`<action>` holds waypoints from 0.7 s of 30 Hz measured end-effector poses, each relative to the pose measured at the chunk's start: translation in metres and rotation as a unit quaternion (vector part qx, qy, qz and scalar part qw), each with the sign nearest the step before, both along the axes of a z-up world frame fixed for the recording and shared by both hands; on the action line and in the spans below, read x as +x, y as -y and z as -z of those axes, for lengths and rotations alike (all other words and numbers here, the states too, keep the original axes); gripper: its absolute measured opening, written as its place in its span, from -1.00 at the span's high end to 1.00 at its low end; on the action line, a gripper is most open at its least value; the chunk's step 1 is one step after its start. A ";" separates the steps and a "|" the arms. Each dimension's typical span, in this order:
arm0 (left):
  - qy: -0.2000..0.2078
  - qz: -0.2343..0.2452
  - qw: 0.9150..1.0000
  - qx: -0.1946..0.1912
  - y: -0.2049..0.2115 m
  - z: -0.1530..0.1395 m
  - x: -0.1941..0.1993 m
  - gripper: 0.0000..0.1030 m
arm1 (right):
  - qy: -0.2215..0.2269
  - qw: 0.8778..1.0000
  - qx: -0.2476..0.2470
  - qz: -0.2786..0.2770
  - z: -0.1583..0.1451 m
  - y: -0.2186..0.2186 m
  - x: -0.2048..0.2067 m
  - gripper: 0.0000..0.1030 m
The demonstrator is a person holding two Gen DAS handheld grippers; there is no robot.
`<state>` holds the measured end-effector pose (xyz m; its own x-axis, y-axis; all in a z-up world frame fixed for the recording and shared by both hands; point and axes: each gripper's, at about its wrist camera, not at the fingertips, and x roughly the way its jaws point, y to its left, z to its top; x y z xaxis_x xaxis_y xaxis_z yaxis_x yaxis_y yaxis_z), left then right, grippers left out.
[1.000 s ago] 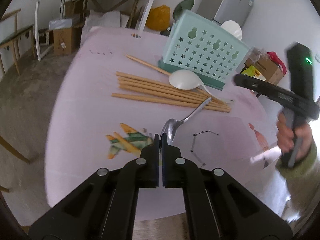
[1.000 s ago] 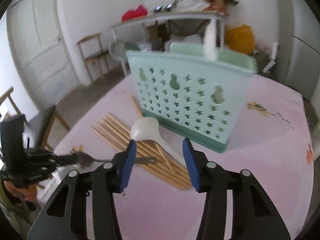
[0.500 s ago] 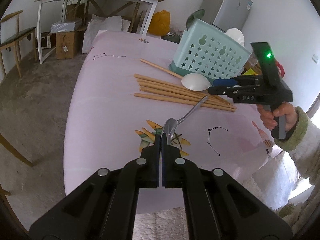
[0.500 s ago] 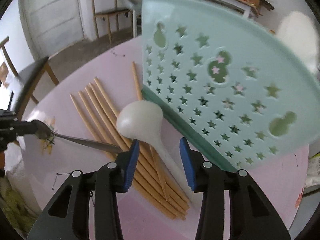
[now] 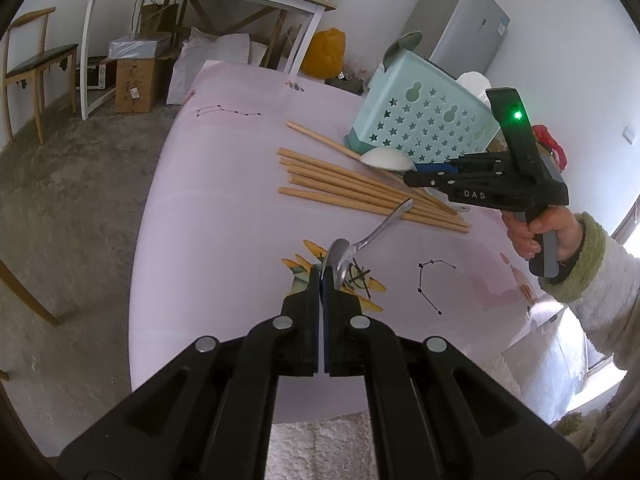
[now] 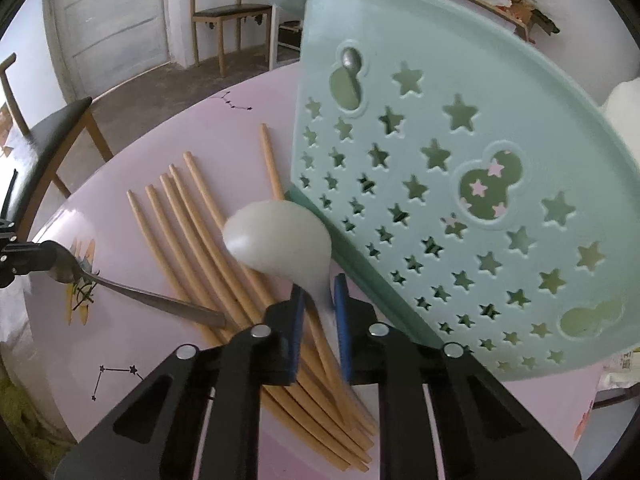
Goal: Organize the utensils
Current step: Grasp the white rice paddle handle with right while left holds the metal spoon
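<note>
The left gripper (image 5: 324, 276) pinches the metal spoon (image 5: 362, 242) tight (bowl end); the right gripper (image 6: 318, 300) is closing around the white spoon (image 6: 278, 238).

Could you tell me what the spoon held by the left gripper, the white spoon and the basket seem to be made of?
Metal spoon: likely polished steel, with mirror-like glints.
White spoon: probably plastic or melamine; smooth, slightly translucent, softly glossy, though ceramic is possible.
Basket: moulded plastic, matt mint green, with punched star and gourd cutouts.
</note>
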<state>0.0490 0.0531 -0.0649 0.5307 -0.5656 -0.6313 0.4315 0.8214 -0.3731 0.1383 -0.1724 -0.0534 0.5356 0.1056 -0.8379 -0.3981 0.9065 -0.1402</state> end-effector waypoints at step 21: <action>-0.007 -0.008 1.000 -0.011 -0.002 0.003 0.003 1.00 | 0.058 0.997 -0.056 0.001 -0.011 -0.004 -0.004 0.50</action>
